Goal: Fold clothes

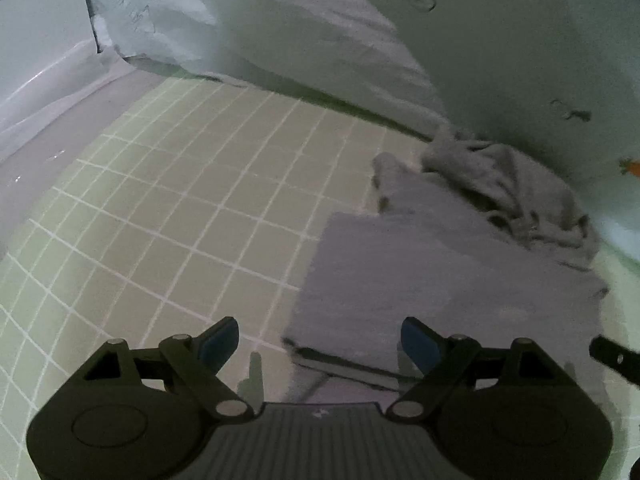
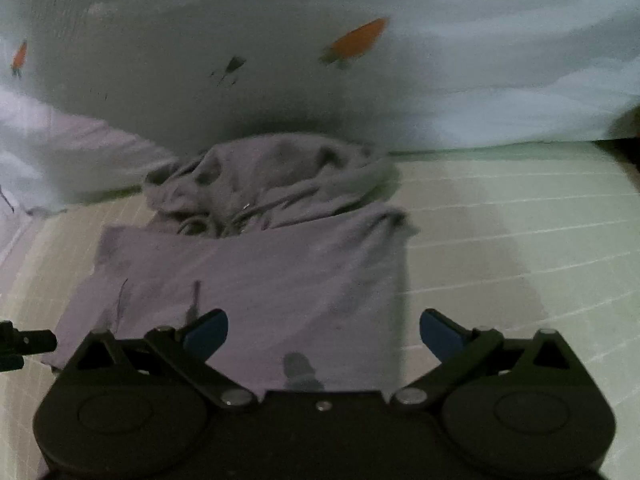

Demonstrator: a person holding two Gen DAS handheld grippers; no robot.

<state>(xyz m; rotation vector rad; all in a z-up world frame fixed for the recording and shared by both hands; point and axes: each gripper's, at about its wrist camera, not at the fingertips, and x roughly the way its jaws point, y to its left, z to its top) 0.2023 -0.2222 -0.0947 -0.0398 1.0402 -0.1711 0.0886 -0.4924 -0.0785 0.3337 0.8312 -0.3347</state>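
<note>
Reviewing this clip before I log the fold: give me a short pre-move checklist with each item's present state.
1. Left gripper open, nothing between the fingers: ok.
2. Right gripper open, nothing held: ok.
3. Grey garment, near half lying flat on the checked sheet: ok.
4. Far half flattened: not ok, it lies bunched by the carrot-print bedding.
5. Sleeves tucked: cannot tell.

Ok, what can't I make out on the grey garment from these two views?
- Left wrist view: grey garment, near edge hidden behind the left gripper.
- Right wrist view: bunched far end blurred; folds unreadable.
- Right wrist view: near hem covered by the right gripper.
</note>
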